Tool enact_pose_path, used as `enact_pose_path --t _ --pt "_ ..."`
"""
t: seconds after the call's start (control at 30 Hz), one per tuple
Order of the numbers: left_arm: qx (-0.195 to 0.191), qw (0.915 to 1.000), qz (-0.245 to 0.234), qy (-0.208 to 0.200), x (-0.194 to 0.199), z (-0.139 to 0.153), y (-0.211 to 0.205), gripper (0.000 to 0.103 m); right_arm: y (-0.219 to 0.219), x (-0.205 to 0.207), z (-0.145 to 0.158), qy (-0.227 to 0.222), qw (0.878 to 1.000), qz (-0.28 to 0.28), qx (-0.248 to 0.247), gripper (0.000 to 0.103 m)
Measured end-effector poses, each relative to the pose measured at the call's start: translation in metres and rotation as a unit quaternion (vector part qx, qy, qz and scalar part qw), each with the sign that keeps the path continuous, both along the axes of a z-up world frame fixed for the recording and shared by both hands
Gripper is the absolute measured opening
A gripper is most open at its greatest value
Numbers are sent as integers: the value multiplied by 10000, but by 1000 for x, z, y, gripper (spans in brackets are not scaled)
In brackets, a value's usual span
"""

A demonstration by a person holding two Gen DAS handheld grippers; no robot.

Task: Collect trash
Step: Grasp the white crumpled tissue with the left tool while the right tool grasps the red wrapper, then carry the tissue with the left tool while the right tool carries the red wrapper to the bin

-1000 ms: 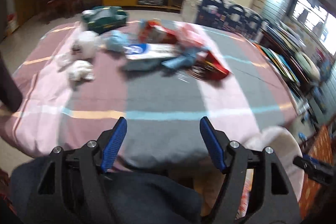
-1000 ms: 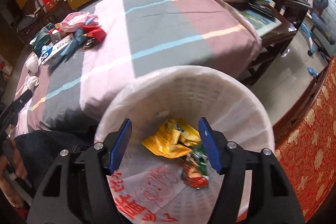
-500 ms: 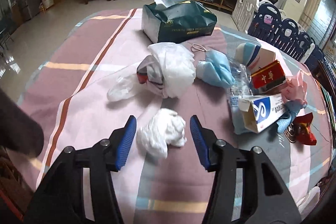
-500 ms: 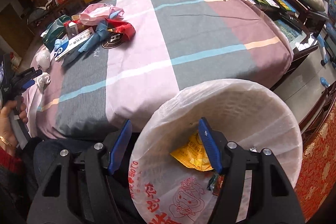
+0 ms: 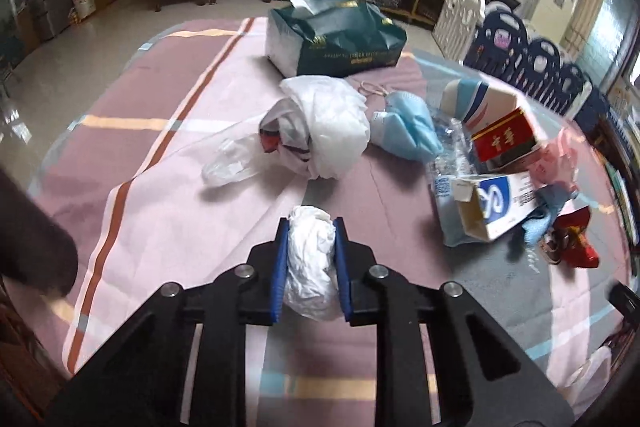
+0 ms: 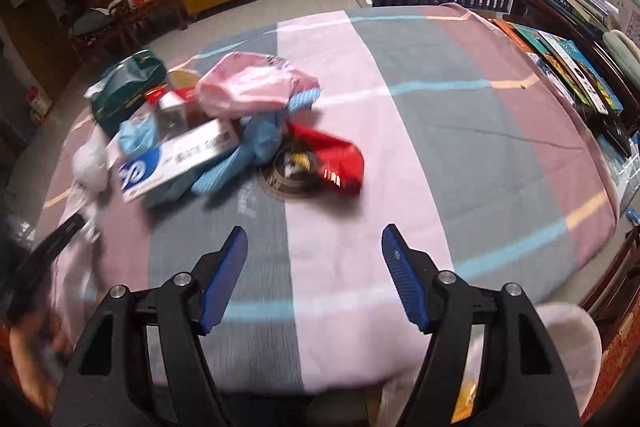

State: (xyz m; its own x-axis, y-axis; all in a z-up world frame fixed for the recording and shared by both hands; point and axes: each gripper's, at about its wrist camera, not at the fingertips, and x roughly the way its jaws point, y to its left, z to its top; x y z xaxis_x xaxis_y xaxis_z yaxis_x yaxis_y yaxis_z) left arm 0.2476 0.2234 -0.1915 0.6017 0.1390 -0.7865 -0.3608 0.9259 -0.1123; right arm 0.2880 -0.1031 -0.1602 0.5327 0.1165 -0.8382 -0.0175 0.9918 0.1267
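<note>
In the left wrist view a crumpled white wad [image 5: 310, 259] sits between the blue pads of my left gripper [image 5: 312, 223]. The jaws are closing and both pads press on it, just above the striped tablecloth [image 5: 160, 187]. Beyond it lie a white plastic bag [image 5: 332, 123], a blue face mask [image 5: 408, 127], a red box [image 5: 504, 141] and a blue-and-white carton [image 5: 492, 207]. My right gripper [image 6: 314, 231] hovers over the table's near edge, its jaws opening with nothing between them. Ahead of it lie a red wrapper [image 6: 336, 155] and a pink bag [image 6: 252, 83].
A green tissue pack [image 5: 340, 43] stands at the far side of the pile. The white-lined bin [image 6: 572, 331] shows at the lower right, below the table edge. Books [image 6: 568, 67] lie on a side table to the right. Chairs and a low cabinet stand beyond.
My left gripper came in over the white wad and closed its pads on it. My right gripper swung from above the bin to over the table.
</note>
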Motion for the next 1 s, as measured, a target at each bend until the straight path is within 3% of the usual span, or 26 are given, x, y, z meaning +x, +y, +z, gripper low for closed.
enact_pose_path --t 0.07,0.13,0.23,0.3,0.33,0.37,0.4,0.57,0.7,0.77,1.0 --pt "-268 9992 140 -261 -21 8 -6 22 6 24 -8 -28 9996 24 -279 69" --pt "-685 9967 75 -438 -39 8 -16 22 18 49 -19 -56 9939 239 -1077 69" --pt "-691 9956 -134 -620 -48 12 -31 22 23 73 -38 208 9847 550 -1643 68" --pt "-723 9940 -182 -804 -51 18 -32 22 18 78 -46 278 9849 672 -1571 65" --pt "-745 9937 -212 -809 -51 18 -34 22 14 78 -47 282 9859 713 -1489 43" --pt "-706 9941 -246 -782 -51 18 -37 22 11 78 -48 333 9867 723 -1416 33" --pt "-664 9944 -278 -779 -47 18 -37 22 5 75 -48 379 9890 681 -1259 30" --pt "-518 9937 -402 -908 -57 32 -44 22 -10 38 -32 219 9949 590 -789 27" --pt "19 9948 -524 -875 -83 51 -70 22 -17 -14 -16 56 9959 733 -536 27" --pt "110 9943 -607 -870 -93 57 -82 22 -22 -35 -13 38 9961 763 -443 27" --pt "392 9900 -900 -1011 -120 78 -116 22 -49 -81 8 -121 9989 434 -132 27"
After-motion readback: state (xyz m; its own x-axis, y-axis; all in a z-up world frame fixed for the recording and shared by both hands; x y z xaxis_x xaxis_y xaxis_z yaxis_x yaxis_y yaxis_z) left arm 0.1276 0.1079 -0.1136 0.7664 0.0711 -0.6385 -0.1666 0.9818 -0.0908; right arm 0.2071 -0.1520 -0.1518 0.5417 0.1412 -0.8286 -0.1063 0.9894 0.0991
